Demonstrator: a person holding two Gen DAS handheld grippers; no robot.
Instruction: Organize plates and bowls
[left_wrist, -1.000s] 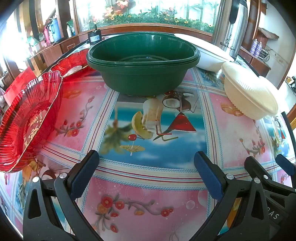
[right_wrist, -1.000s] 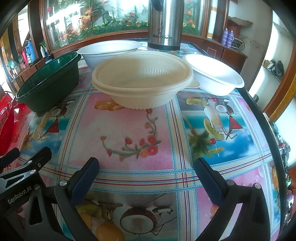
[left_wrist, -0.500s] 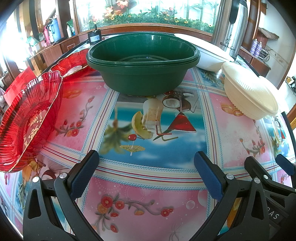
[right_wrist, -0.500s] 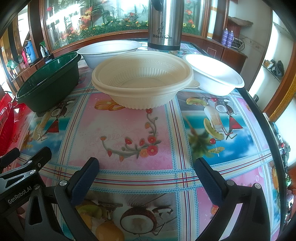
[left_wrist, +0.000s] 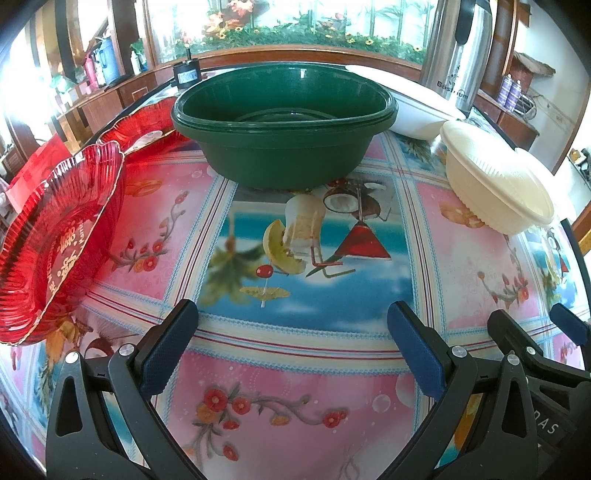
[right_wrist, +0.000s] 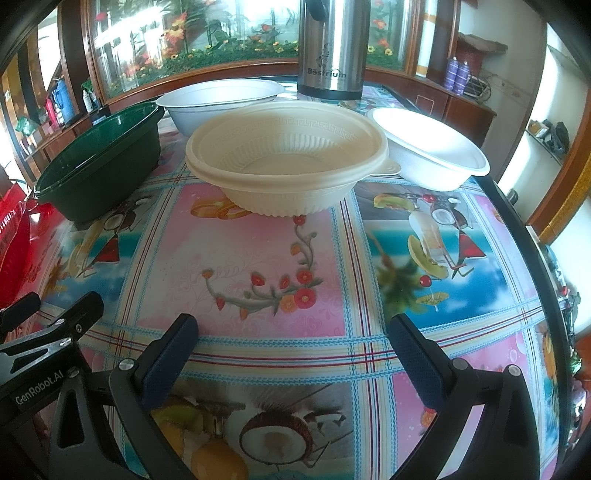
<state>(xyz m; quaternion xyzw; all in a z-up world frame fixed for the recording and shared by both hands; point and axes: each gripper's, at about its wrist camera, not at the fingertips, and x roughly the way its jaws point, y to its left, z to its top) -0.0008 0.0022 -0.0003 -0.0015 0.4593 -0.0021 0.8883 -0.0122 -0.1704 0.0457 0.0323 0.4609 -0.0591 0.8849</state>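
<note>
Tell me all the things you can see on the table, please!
Dark green plastic bowls: apparently two nested, green, centre-left of table.
Cream ribbed plastic bowls: apparently two nested, cream, middle, right of green bowls.
White plain bowls: two, white; one behind the cream bowls, one at right edge.
Red scalloped glass plates: two, red; near one far left, other behind it.
Steel thermos flask: one, silver, back of table.
Flowery fruit-print tablecloth: one, pink and blue, covering table.
Left gripper: one, black with blue pads, open, empty.
Right gripper: one, same colours, open, empty.
</note>
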